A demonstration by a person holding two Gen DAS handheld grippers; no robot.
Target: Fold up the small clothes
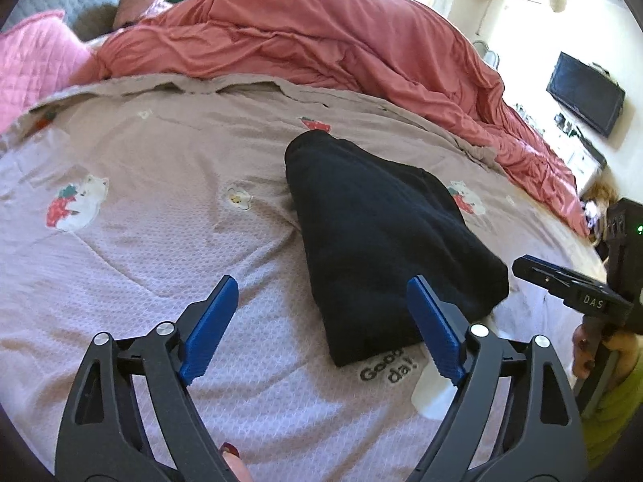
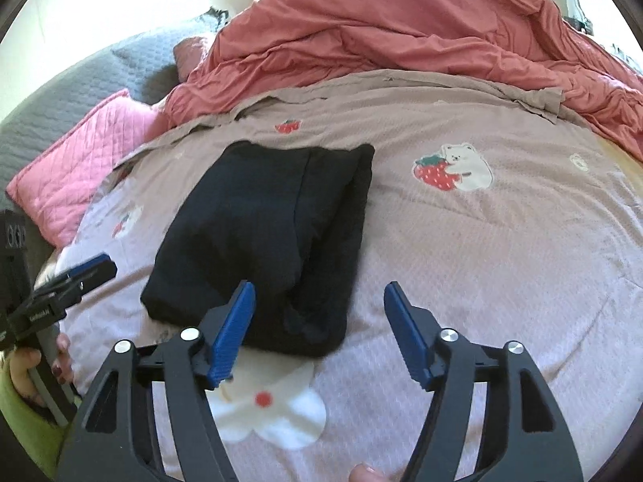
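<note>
- The left gripper (image 1: pixel 321 327) is held spread wide, nothing between its fingers, hovering near the garment's near edge.
- The right gripper (image 2: pixel 319 331) is likewise released and empty.
- The black garment (image 2: pixel 265 237) is laid folded flat on the bedspread (image 2: pixel 502 249), apparently so the fold stays put.

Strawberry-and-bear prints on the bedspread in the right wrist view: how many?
2. One clear print lies right of the folded black garment; a fainter one lies left of it, near the pink pillow. The garment or red duvet may hide others.
</note>
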